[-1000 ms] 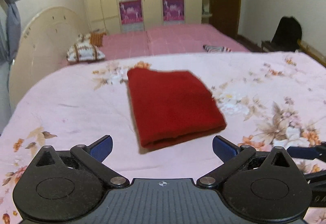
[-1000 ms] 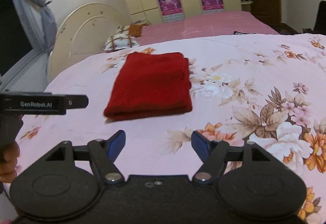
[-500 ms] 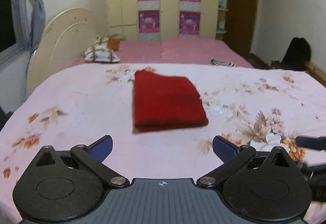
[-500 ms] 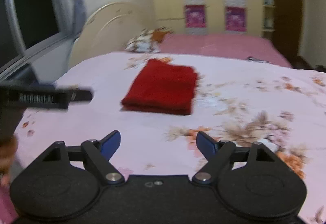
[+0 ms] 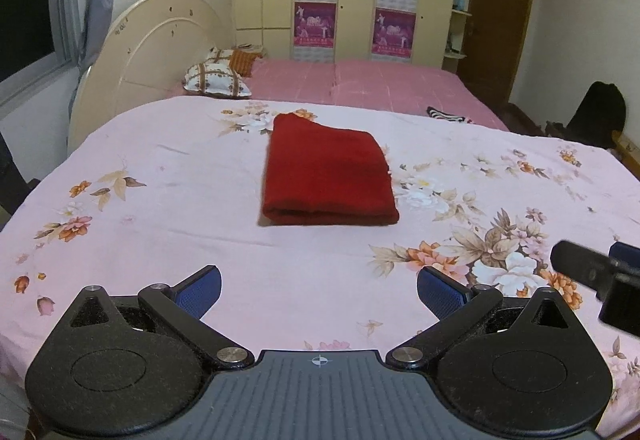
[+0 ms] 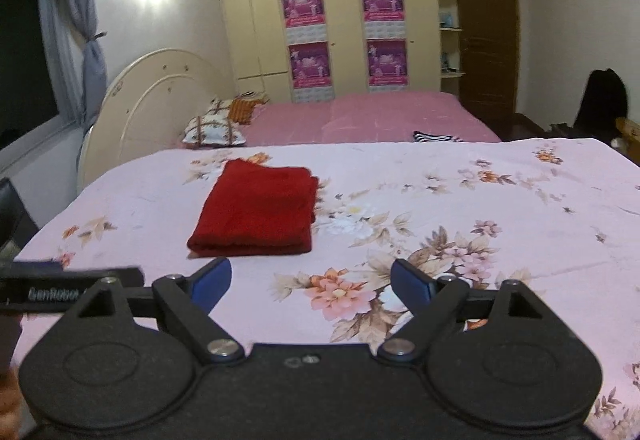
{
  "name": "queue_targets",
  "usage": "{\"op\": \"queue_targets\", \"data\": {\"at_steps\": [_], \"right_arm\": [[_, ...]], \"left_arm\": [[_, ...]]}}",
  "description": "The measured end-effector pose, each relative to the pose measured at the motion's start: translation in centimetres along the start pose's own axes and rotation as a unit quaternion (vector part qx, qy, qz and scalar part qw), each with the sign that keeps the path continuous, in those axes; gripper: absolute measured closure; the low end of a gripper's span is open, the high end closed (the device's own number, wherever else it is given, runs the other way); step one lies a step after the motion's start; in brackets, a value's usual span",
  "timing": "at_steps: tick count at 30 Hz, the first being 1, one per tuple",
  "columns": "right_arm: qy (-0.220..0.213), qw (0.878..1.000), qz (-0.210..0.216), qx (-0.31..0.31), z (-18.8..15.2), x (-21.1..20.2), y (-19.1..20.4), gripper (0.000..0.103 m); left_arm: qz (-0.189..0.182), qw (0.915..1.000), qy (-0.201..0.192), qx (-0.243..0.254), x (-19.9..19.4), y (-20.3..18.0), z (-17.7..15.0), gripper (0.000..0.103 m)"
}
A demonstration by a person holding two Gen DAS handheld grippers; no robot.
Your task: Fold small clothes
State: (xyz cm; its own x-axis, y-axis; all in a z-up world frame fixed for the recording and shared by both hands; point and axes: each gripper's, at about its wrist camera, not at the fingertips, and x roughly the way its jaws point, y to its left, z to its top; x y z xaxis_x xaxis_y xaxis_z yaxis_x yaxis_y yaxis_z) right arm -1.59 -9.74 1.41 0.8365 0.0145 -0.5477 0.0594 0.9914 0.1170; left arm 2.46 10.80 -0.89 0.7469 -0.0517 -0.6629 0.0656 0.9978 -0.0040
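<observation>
A red cloth (image 5: 328,172) lies folded into a neat rectangle on the pink flowered sheet (image 5: 160,200). It also shows in the right wrist view (image 6: 256,214), left of centre. My left gripper (image 5: 319,290) is open and empty, held back from the cloth's near edge. My right gripper (image 6: 311,280) is open and empty, near and to the right of the cloth. Part of the right gripper shows at the right edge of the left wrist view (image 5: 600,280). Part of the left gripper shows at the left of the right wrist view (image 6: 72,286).
A second bed with a pink cover (image 5: 360,88) and pillows (image 5: 218,80) stands behind. A cream headboard (image 5: 152,52) is at the left. A striped item (image 5: 448,114) lies on the far bed. Wardrobes line the back wall; a dark bag (image 5: 596,116) sits right.
Both grippers have pulled back and risen away from the red cloth, which now looks smaller and farther. The cloth has stayed folded in place.
</observation>
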Motion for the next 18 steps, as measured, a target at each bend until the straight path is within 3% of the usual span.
{"op": "queue_targets", "data": {"at_steps": [18], "right_arm": [[-0.008,1.0,0.002,-0.012,-0.38,-0.26,0.68,0.017]], "left_arm": [[0.018,0.9997,-0.014,0.004,-0.78,-0.62,0.05,0.0]]}}
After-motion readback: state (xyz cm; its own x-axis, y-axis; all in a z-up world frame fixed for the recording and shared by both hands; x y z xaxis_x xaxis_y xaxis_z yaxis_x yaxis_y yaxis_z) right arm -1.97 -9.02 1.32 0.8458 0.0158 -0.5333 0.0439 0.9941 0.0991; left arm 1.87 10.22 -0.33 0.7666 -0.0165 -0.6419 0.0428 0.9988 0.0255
